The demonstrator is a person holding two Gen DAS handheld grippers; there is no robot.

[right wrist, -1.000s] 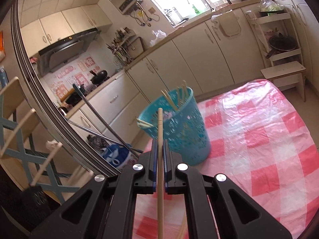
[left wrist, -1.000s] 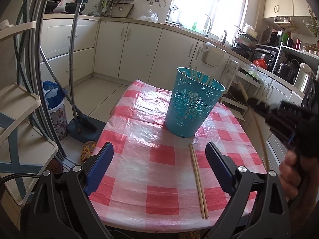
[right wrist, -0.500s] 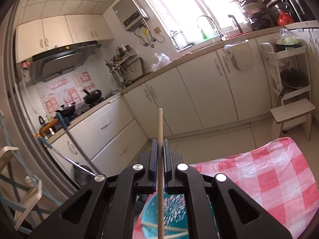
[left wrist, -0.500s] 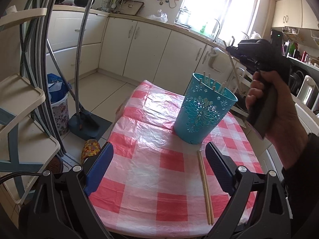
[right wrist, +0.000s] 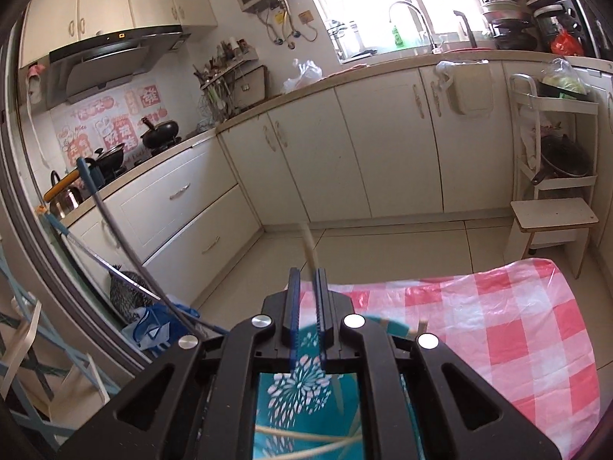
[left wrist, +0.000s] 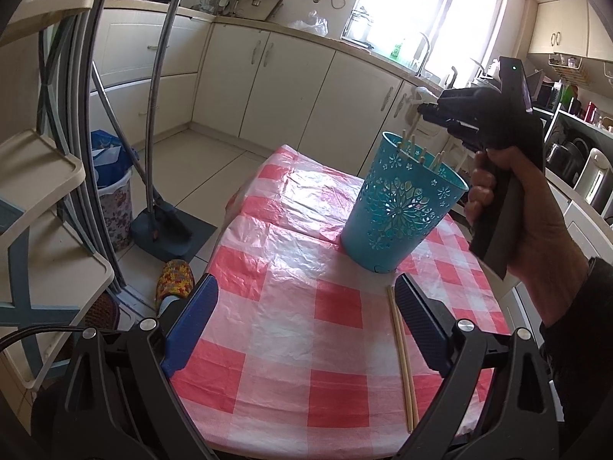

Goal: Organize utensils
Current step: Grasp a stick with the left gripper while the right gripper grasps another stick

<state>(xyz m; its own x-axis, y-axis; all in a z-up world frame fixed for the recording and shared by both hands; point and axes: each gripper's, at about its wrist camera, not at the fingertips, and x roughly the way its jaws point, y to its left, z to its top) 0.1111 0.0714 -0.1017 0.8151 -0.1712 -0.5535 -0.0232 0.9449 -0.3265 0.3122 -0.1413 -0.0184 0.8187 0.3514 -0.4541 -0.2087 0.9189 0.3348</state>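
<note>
- Left gripper (left wrist: 302, 322): jaws wide apart, nothing between them, low over the near edge of the checked tablecloth (left wrist: 291, 280).
- Pair of chopsticks (left wrist: 402, 360): flat on the cloth, just inside the left gripper's right finger.
- Teal basket (left wrist: 398, 211): upright on the cloth beyond the pair, several chopsticks standing in it.
- Right gripper (right wrist: 306, 299): held in a hand (left wrist: 525, 226) above the basket; jaws opening, one chopstick (right wrist: 311, 247) loose in the narrow gap between them.

basket (left wrist: 398, 211) on table (left wrist: 291, 329), chopsticks (left wrist: 402, 345) lying before it
</note>
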